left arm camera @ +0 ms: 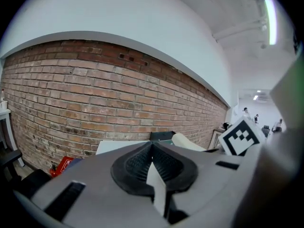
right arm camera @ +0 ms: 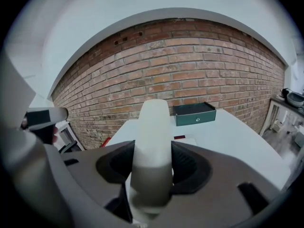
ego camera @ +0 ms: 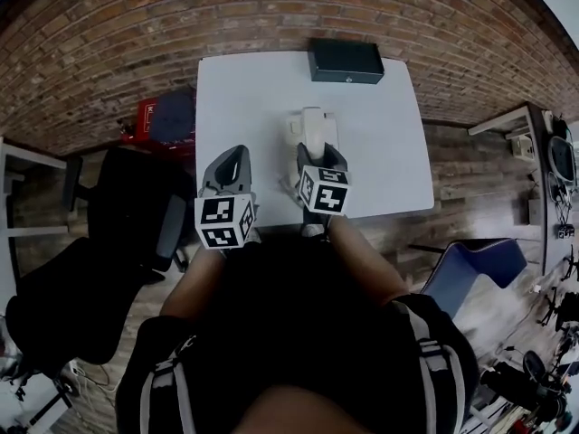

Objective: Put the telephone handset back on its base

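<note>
Head view: the right gripper [ego camera: 317, 149] is clenched on the handset [ego camera: 313, 123], taking it around its middle so both ends stand free to drop into the cradle. The handset points away from the gripper, along the jaws, and hangs over the base [ego camera: 291, 127], which sits on the worktop [ego camera: 244, 98] just ahead of and below the jaws. Whether the handset touches the base cannot be told from here. The left gripper [ego camera: 231, 163] hovers beside the right one, off to its left, apart from the phone; it likely waits as a spare. A dark box [ego camera: 346, 61] lies well ahead of both grippers, at the worktop's far edge.

Left gripper view: the jaws are pressed together with nothing between them. To the gripper's right the handset [left arm camera: 187, 141] shows as a pale curve, with the right gripper's marker cube [left arm camera: 240, 136] beside it. The box [left arm camera: 161, 136] is straight ahead.

Right gripper view: the pads squeeze the handset [right arm camera: 153, 127] from both sides, and it rises out of the jaws, tilted upward. Just past it, low and ahead, the base [right arm camera: 188, 140] shows a small red label; its print is too small to read. The box [right arm camera: 194, 113] farther ahead bears a small round mark, also unreadable. No brand can be made out anywhere.
</note>
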The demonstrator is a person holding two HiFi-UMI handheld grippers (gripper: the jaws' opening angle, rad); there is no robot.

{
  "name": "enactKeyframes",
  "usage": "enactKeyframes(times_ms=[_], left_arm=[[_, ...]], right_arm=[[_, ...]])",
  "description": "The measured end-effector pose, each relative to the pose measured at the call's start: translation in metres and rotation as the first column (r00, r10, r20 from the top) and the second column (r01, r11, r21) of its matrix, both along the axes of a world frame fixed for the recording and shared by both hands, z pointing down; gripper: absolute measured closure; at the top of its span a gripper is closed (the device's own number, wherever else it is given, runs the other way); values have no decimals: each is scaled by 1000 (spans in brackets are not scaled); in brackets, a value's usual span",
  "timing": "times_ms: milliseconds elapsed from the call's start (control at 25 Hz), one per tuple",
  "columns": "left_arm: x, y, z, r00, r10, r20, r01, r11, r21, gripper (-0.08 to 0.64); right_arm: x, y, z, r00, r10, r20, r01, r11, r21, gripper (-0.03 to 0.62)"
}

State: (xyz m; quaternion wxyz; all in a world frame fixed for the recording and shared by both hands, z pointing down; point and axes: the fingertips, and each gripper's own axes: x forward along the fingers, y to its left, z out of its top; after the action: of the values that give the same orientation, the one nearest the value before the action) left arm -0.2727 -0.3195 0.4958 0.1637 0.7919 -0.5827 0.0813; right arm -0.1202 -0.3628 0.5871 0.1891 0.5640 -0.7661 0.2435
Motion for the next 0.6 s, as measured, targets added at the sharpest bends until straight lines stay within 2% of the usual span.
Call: enactKeyframes(times_ms=[240,600], left_arm=[[-26,0,1,1000,1,-3,-1,1000,6,558],[-45,4,1,1000,28,1,-28,1000,11,558]], right_arm=[[-20,-7,47,997,-11,-72,6,997,-72,393],[-22,-17,86,988,8,-151,-30,990,-138,393]])
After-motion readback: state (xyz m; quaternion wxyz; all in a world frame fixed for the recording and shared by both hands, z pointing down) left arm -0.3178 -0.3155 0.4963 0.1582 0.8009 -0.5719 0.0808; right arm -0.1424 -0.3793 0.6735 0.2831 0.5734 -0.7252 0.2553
